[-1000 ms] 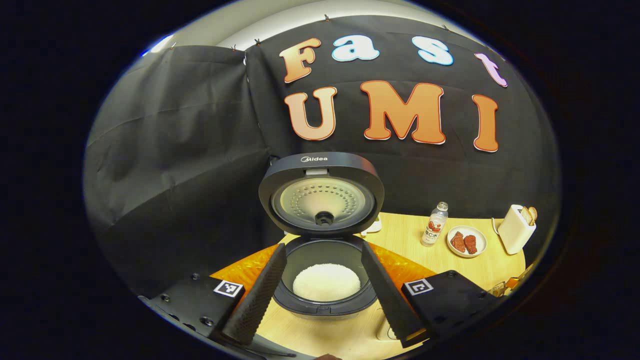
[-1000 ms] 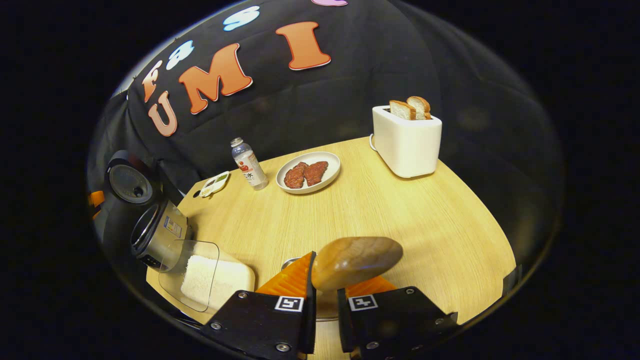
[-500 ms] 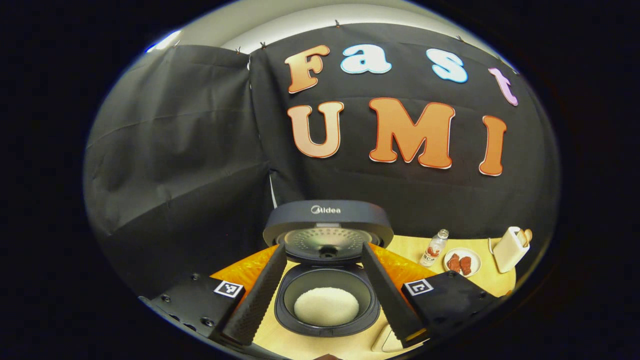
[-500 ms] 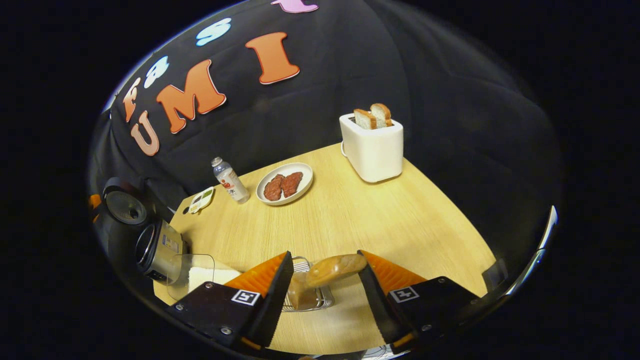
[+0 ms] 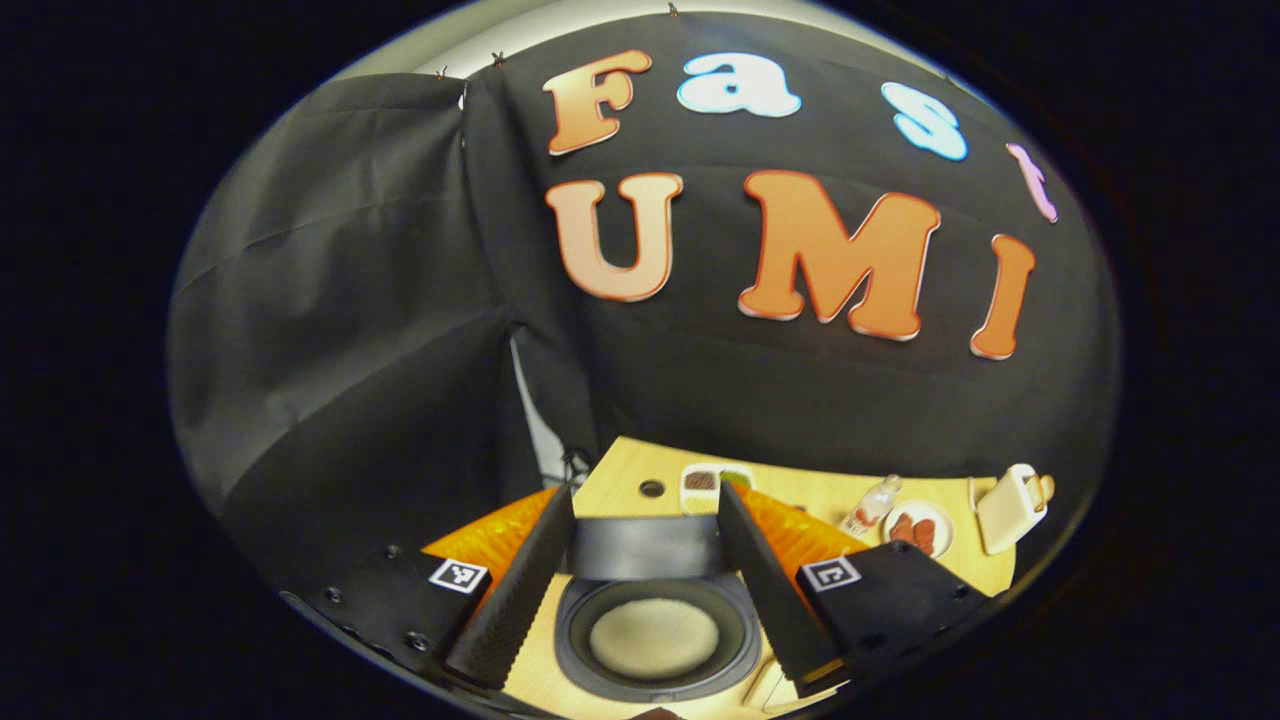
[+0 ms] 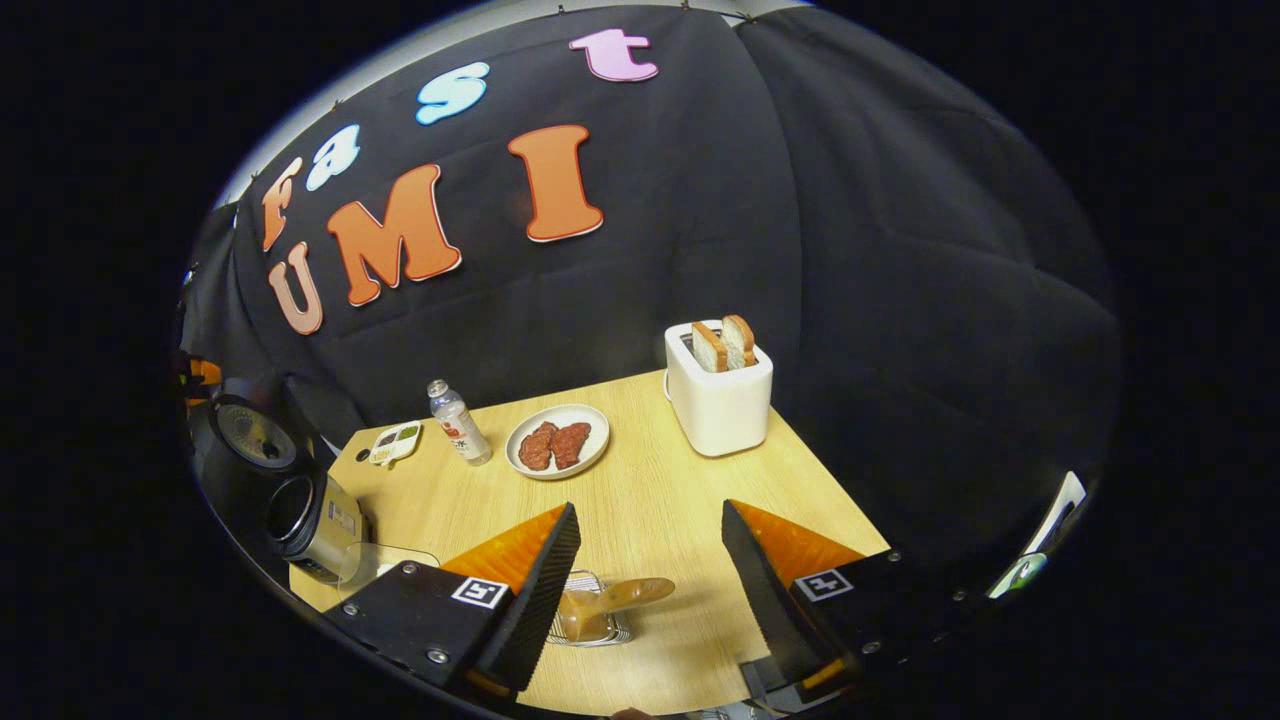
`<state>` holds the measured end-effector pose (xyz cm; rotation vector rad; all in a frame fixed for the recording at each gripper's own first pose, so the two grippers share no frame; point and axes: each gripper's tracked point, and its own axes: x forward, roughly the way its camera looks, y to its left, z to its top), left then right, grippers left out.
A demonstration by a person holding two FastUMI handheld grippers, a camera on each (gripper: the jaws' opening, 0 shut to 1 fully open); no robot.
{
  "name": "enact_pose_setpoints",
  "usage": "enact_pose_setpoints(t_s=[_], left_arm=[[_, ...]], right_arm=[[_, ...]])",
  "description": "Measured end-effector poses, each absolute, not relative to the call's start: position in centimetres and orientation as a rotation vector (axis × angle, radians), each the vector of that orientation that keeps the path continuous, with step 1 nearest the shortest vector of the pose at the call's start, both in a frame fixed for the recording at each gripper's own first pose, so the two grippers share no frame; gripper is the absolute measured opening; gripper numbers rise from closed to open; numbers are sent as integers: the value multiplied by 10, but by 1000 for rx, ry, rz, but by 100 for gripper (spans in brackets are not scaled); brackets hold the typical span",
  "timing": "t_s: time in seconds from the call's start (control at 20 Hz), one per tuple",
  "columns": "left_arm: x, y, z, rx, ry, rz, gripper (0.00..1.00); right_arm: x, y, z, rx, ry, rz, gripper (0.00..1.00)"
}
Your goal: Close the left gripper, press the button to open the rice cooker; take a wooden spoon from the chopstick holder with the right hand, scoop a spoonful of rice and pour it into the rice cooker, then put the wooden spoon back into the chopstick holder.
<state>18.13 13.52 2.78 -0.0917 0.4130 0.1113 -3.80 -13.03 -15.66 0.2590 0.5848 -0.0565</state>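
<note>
The rice cooker stands open right below my left gripper, its dark pot holding white rice and its raised lid seen edge-on between the open fingers. My right gripper is open and hangs above the table with nothing between its fingers. Beneath it the wooden spoon rests in the wire chopstick holder, bowl end up and leaning right. At the far left of the right gripper view are the rice cooker and, next to it, the clear rice box.
Toward the back of the wooden table stand a white toaster with two bread slices, a plate of meat, a small bottle and a little sauce dish. Black cloth walls close the back and sides.
My right gripper opened, left the spoon in the chopstick holder and pulled up and away. My left gripper rose, now looking steeply down on the open cooker.
</note>
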Motion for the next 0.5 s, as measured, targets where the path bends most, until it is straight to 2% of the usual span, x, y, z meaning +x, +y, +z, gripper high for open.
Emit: enact_pose_setpoints(t_s=[0.35,0.5], left_arm=[[162,134,-11,-117,517,149,98],[143,118,-51,-121,642,117,100]], right_arm=[[-35,-119,-145,271,552,-44,89],[-32,-110,-145,262,552,-22,89]])
